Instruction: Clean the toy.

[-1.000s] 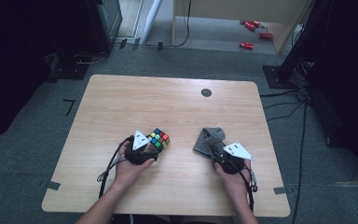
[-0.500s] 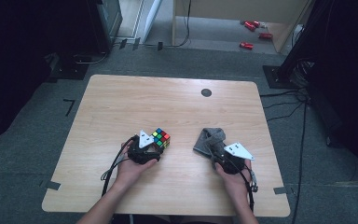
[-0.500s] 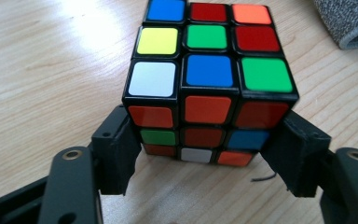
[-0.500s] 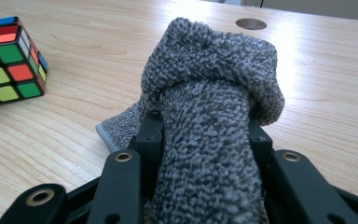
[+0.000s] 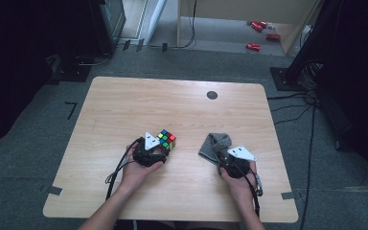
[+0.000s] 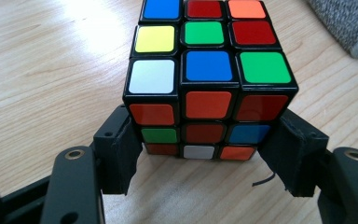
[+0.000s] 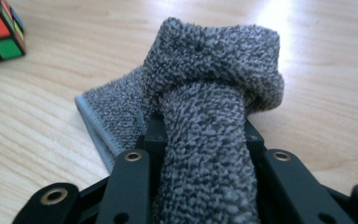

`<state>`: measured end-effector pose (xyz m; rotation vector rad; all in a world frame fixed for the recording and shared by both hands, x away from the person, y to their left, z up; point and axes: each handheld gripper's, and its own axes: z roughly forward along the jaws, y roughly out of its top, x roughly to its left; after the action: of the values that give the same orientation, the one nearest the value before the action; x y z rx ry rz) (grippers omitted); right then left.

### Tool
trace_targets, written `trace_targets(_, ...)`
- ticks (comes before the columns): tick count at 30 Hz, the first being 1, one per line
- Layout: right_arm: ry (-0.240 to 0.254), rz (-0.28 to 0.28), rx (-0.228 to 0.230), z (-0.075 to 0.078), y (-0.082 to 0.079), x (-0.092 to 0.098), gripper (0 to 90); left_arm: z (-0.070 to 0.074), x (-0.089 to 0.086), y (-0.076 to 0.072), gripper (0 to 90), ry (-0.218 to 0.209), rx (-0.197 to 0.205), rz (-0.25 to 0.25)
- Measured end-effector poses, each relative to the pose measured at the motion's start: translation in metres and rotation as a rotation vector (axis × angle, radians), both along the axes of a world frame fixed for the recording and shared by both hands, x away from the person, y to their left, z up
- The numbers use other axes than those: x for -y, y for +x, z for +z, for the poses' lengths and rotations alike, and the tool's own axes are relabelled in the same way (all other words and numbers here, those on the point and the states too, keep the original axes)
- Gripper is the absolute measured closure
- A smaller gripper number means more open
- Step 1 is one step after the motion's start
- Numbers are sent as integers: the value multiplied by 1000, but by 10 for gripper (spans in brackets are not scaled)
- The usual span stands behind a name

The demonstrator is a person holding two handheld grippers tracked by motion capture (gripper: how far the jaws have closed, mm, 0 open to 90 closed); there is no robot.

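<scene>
**Cube clamped at left, cloth pinched at right**

The wooden table (image 5: 124, 105) is seen from above, with both forearms entering from the near edge. A small dark round mark (image 5: 212, 95) is noted on the far part of the tabletop.

Left side: the left gripper (image 5: 154, 152) is held low over the table, just left of centre and toward the near edge. A colour cube (image 5: 166, 139) is set between its jaws, resting on the wood. In the left gripper view the cube (image 6: 208, 84) is seen close up; both black pads are pressed against its lower side faces, so the cube is clamped. A blue, red and orange row is visible at the far edge of the top face; the near face is mostly red-orange.

Right side: a grey cloth (image 5: 214, 146) is bunched on the table, well apart from the cube. The right gripper (image 5: 227, 160) is placed at its near end. In the right gripper view a rolled fold of the cloth (image 7: 209, 93) is drawn down between the jaws and pinched there; the jaws have just been closing on it. A flat hemmed edge of the cloth is left lying on the wood at the left of that view.
</scene>
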<state>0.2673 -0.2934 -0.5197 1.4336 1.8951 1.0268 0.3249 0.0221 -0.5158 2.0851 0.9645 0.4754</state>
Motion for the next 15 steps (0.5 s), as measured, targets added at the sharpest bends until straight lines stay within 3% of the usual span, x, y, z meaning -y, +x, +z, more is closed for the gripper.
trace_targets(5, -8, -2, -48, -1, 4, 0, 664, 0, 0, -1, 254, -8, 4, -24)
trace_targets(6, -4, -2, -49, -1, 4, 0, 640, 1, 0, -2, 225, -3, 8, -26)
trace_targets(7, 2, -6, -46, -1, 5, 0, 559, 1, 0, -2, 191, -3, 8, -26)
trace_targets(8, 2, -6, -46, -1, 5, 0, 559, 2, -1, -2, 191, -5, 7, -27)
trace_targets(9, -4, -44, -54, -1, 5, 0, 229, 3, -2, -2, 144, -27, -12, -41)
trace_targets(11, 13, -18, -102, -1, 6, 1, 46, 5, -3, -4, 125, -29, -19, -49)
trace_targets(13, 13, 3, -105, 3, 4, 2, 0, 10, -6, -6, 104, -48, -30, -55)
trace_targets(15, 27, 5, -77, 13, 1, 4, 0, 16, -10, -8, 100, -63, -31, -56)
